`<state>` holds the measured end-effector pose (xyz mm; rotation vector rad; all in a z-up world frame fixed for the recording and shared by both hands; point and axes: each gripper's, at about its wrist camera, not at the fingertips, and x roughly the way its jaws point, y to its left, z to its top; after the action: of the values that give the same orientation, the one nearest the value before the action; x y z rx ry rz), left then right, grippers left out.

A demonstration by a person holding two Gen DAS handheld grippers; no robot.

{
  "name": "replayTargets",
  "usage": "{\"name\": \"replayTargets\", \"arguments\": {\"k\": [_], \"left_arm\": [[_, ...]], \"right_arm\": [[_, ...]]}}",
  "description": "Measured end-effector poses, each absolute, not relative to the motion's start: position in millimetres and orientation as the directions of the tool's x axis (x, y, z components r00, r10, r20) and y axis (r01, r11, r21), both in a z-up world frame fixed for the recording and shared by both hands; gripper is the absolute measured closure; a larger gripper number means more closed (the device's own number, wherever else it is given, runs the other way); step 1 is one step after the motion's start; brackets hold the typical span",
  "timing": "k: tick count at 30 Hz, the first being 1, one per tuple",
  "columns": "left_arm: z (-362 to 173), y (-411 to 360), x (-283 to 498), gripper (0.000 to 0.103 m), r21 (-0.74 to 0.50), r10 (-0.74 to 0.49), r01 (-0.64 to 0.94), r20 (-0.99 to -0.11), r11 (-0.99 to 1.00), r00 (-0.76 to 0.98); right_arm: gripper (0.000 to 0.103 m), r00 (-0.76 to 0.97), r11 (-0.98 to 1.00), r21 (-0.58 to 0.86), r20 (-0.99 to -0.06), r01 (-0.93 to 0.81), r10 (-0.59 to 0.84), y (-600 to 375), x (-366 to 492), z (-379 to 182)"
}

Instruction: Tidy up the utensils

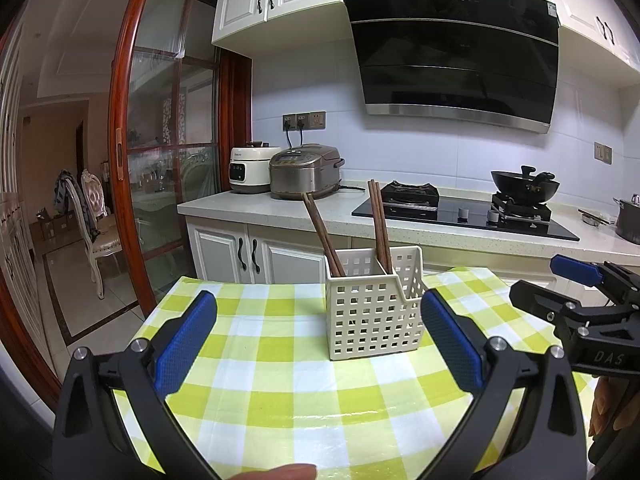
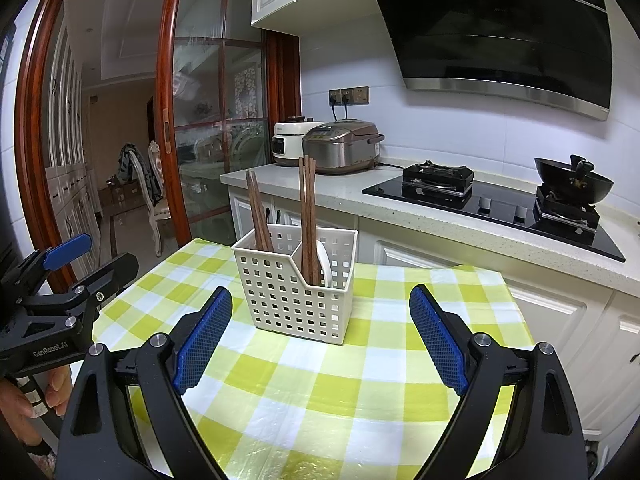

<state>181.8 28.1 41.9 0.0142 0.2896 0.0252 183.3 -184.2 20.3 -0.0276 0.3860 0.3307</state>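
Observation:
A cream perforated utensil holder (image 1: 374, 312) (image 2: 296, 288) stands on the green-checked tablecloth (image 1: 280, 392) (image 2: 340, 392). Brown wooden chopsticks stand in it: one pair (image 1: 320, 232) (image 2: 258, 216) in the left compartment, another (image 1: 380, 224) (image 2: 308, 216) in the right. A white spoon-like piece (image 2: 326, 270) shows in the right compartment. My left gripper (image 1: 318, 340) is open and empty, just short of the holder. My right gripper (image 2: 320, 340) is open and empty, also near the holder. Each gripper shows at the other view's edge, the right one (image 1: 576, 300) and the left one (image 2: 68, 280).
Behind the table runs a counter (image 1: 260, 204) with two rice cookers (image 1: 304, 172), a gas hob (image 1: 460, 208) and a black wok (image 1: 524, 188). A range hood (image 1: 452, 48) hangs above. A wooden sliding glass door (image 1: 160, 140) is at the left.

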Motion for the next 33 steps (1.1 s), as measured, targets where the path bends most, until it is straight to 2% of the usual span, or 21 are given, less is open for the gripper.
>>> {"name": "replayTargets", "arguments": {"k": [33], "left_arm": [[44.3, 24.9, 178.1, 0.004, 0.026, 0.009, -0.002, -0.282, 1.0, 0.959]], "right_arm": [[0.018, 0.874, 0.946, 0.034, -0.374, -0.322, 0.311, -183.9, 182.2, 20.0]]}}
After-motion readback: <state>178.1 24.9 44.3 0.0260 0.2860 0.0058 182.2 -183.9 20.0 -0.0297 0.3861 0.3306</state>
